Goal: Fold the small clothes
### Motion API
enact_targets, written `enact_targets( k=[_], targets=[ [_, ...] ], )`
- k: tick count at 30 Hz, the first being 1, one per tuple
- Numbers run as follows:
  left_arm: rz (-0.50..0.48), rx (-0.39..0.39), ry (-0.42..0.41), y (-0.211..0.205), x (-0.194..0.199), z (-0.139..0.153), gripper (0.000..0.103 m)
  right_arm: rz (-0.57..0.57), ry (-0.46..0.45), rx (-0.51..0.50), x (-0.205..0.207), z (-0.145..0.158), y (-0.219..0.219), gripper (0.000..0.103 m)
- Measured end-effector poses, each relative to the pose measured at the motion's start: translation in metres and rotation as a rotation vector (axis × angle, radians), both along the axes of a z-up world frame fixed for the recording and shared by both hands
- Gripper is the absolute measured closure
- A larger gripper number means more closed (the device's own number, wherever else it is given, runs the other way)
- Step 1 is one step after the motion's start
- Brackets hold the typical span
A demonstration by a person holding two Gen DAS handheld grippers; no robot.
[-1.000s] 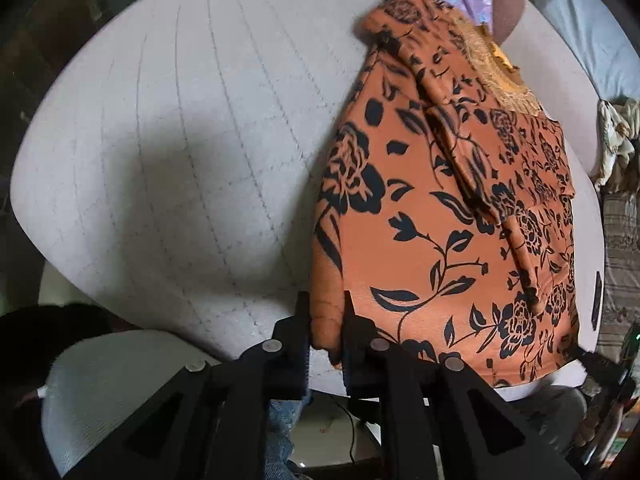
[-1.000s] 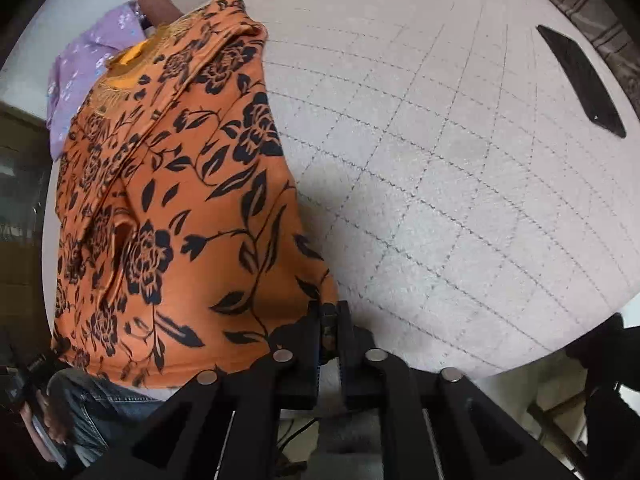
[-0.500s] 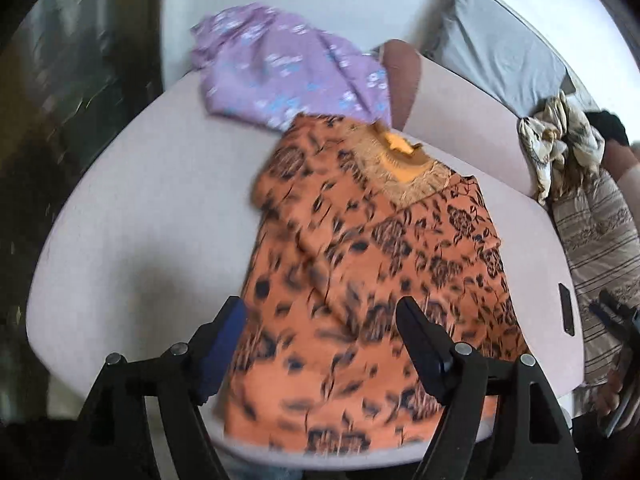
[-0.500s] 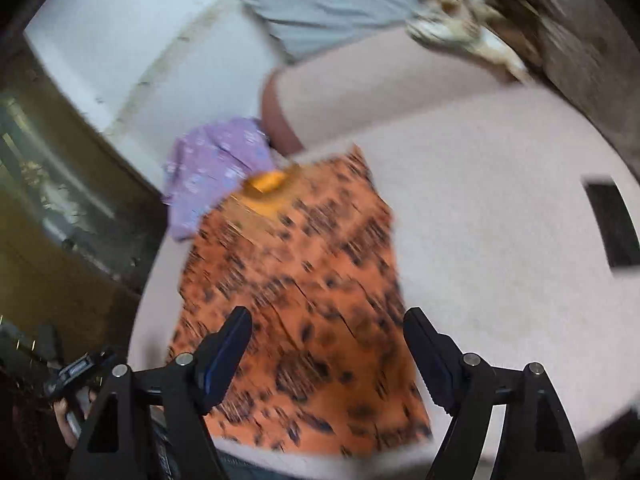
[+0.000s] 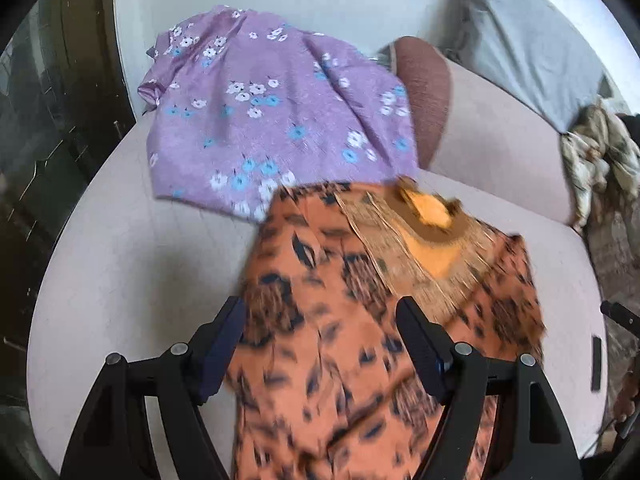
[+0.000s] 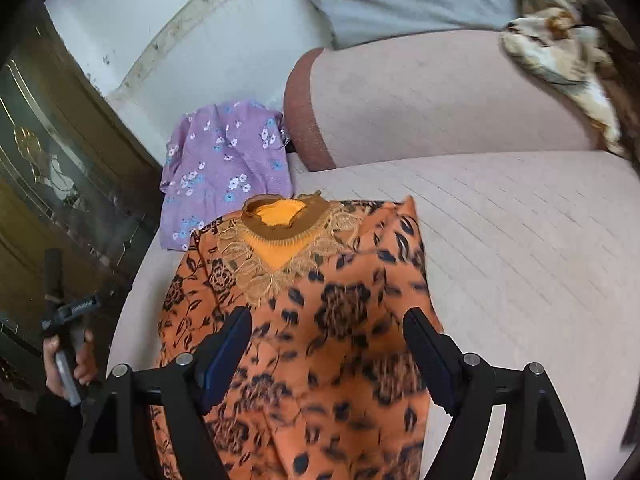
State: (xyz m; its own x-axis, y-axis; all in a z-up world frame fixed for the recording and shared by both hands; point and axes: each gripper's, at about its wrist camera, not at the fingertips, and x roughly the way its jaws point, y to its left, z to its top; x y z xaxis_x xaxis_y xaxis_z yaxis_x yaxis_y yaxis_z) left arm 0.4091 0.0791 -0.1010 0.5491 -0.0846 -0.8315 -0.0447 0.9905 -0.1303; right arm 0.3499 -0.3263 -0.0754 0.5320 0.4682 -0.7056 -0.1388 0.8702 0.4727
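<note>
An orange top with a black flower print point(image 5: 352, 320) point(image 6: 332, 340) lies flat on the pale pink sofa seat point(image 5: 132, 264) point(image 6: 528, 248), its fringed neckline point(image 6: 280, 232) at the far end. My left gripper point(image 5: 320, 340) hovers above the cloth near its left side, jaws wide open, nothing between the pads. My right gripper point(image 6: 328, 348) hovers above the middle of the top, also open and empty. In the right wrist view a hand point(image 6: 68, 360) at the left edge holds the other gripper's handle.
A lilac garment with small flowers point(image 5: 260, 108) point(image 6: 224, 168) lies crumpled beyond the orange top, its near edge under it. The sofa's backrest point(image 6: 440, 96), a grey pillow point(image 5: 532, 40) and a patterned cloth point(image 6: 560, 48) are behind. A dark glass cabinet point(image 6: 48, 184) stands left. A black flat object point(image 5: 596, 364) lies at right.
Both grippers let go of the orange top's near hem, opened wide, rose and moved forward over the garment toward its neckline. The top now lies spread flat.
</note>
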Motion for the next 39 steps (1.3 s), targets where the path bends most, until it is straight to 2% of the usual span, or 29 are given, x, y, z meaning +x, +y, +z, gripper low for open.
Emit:
enact_targets(
  k=[8, 11, 12, 14, 17, 19, 21, 22, 23, 24, 25, 28, 31, 33, 34, 39],
  targets=[
    [0.003, -0.002, 0.065, 0.008, 0.103, -0.055, 0.025, 0.013, 0.099, 0.012, 0.122, -0.064, -0.009, 0.024],
    [0.0, -0.03, 0.122, 0.015, 0.139, -0.083, 0.026, 0.006, 0.142, 0.029, 0.159, -0.092, -0.013, 0.031],
    [0.003, -0.038, 0.134, 0.017, 0.146, -0.088, 0.028, 0.01, 0.16, 0.036, 0.171, -0.103, -0.013, 0.034],
    [0.035, -0.06, 0.16, 0.027, 0.158, -0.1, 0.043, 0.002, 0.178, -0.015, 0.192, -0.119, -0.012, 0.036],
    [0.049, -0.114, 0.178, 0.038, 0.163, -0.11, 0.057, 0.006, 0.208, -0.041, 0.211, -0.138, -0.01, 0.042],
    [0.037, -0.121, 0.175, 0.039, 0.164, -0.113, 0.061, -0.001, 0.22, -0.066, 0.223, -0.148, -0.009, 0.042],
    [0.032, -0.116, 0.178, 0.037, 0.166, -0.116, 0.061, 0.015, 0.23, -0.068, 0.231, -0.154, -0.004, 0.042],
    [0.033, -0.107, 0.176, 0.036, 0.166, -0.116, 0.064, 0.016, 0.224, -0.063, 0.233, -0.153, -0.001, 0.044],
    [0.03, -0.098, 0.172, 0.035, 0.166, -0.116, 0.077, 0.028, 0.222, -0.052, 0.234, -0.152, 0.002, 0.063],
    [0.026, -0.086, 0.176, 0.033, 0.167, -0.116, 0.083, 0.043, 0.233, -0.07, 0.234, -0.153, 0.008, 0.083],
    [0.024, -0.085, 0.187, 0.03, 0.167, -0.115, 0.089, 0.037, 0.24, -0.142, 0.233, -0.153, 0.015, 0.084],
    [0.019, -0.076, 0.157, 0.028, 0.159, -0.1, 0.091, 0.036, 0.217, -0.196, 0.226, -0.145, 0.018, 0.091],
    [0.021, -0.081, 0.134, 0.03, 0.149, -0.081, 0.092, -0.004, 0.166, -0.178, 0.215, -0.125, 0.007, 0.092],
    [0.037, -0.121, 0.13, 0.036, 0.14, -0.067, 0.092, -0.022, 0.126, -0.15, 0.202, -0.106, -0.001, 0.092],
    [0.047, -0.148, 0.124, 0.039, 0.132, -0.06, 0.092, -0.031, 0.108, -0.14, 0.194, -0.096, -0.004, 0.092],
    [0.047, -0.169, 0.078, 0.04, 0.093, -0.031, 0.094, -0.038, 0.029, -0.128, 0.15, -0.05, -0.006, 0.093]
  ],
)
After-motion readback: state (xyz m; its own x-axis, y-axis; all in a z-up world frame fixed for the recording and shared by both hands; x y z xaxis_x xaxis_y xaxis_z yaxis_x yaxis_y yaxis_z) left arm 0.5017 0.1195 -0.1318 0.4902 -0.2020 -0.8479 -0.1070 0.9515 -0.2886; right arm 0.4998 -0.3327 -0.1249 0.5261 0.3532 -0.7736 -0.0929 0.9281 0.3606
